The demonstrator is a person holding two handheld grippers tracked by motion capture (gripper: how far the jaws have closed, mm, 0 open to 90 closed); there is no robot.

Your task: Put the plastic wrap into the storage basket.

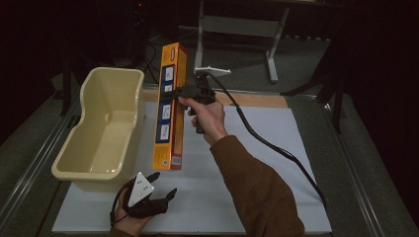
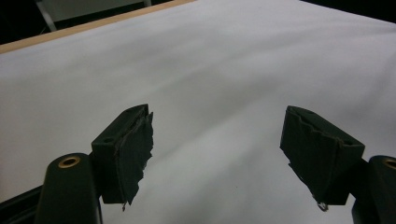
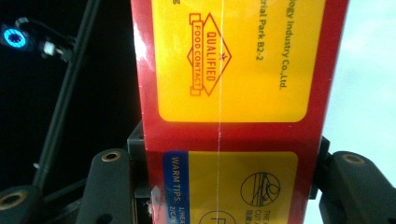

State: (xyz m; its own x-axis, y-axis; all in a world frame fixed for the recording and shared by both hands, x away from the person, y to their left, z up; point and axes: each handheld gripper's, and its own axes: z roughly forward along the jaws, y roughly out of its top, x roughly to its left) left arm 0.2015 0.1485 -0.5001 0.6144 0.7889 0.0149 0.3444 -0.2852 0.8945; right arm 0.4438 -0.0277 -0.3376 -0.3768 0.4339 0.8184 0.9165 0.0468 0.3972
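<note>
Gripping a long orange box (image 1: 170,106) mid-frame, right claw (image 1: 184,91) clamped on its sides, lifted above the white tabletop (image 1: 276,163) beside a cream tub (image 1: 101,131). Resting lower left, left claw (image 1: 165,185) spread wide, holding nothing.

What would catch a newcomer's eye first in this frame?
The long orange box stands out: the right gripper holds it clamped in the air above the white table sheet, right beside the cream plastic tub at the left. Nearer the person, the left gripper rests low over the sheet, its jaws wide apart with nothing between them.
</note>
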